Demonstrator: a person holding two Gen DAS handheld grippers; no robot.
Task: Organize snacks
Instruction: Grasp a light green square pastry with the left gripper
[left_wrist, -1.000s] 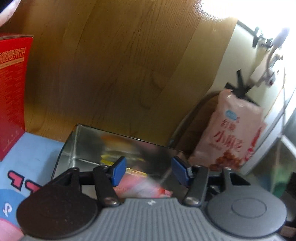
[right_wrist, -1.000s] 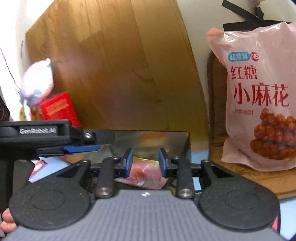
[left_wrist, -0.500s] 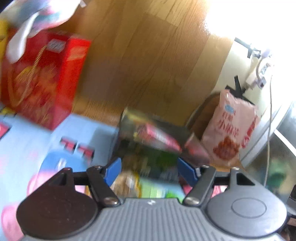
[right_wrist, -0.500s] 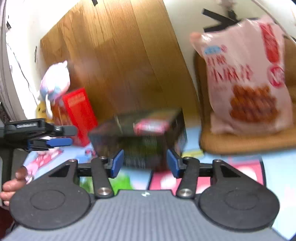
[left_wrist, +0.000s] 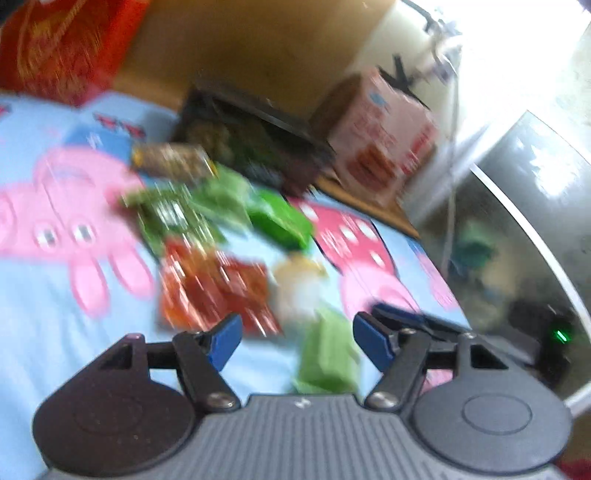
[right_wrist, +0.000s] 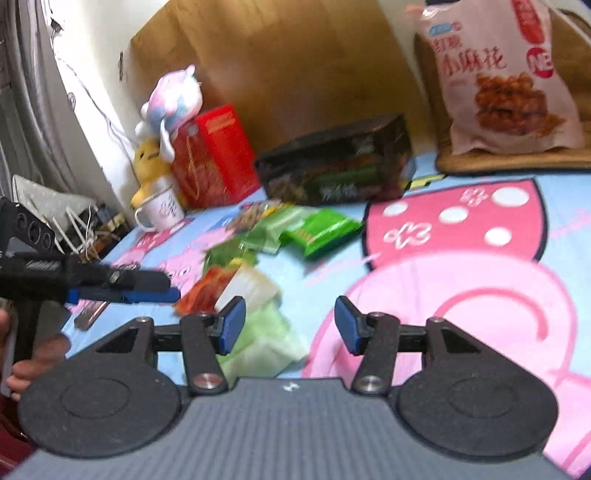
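Several snack packets lie on a blue cartoon-print cloth (right_wrist: 461, 295): a green packet (right_wrist: 321, 230), a red packet (right_wrist: 207, 290), a pale green packet (right_wrist: 266, 339). A dark snack box (right_wrist: 336, 166) stands behind them. In the blurred left wrist view the red packet (left_wrist: 214, 288), the pale green packet (left_wrist: 327, 354) and the box (left_wrist: 255, 140) show too. My left gripper (left_wrist: 295, 343) is open and empty above the pale green packet. My right gripper (right_wrist: 290, 326) is open and empty over the cloth. The left gripper's fingers (right_wrist: 122, 286) show at the right view's left.
A pink snack bag (right_wrist: 498, 77) leans at the back right on a brown mat. A red carton (right_wrist: 214, 155), plush toys (right_wrist: 170, 99) and a white mug (right_wrist: 162, 212) stand at the back left. A wooden board (right_wrist: 295, 74) backs the scene.
Both grippers have pulled back from the open dark box and opened wider. The view now takes in the loose packets on the cloth in front of the box.
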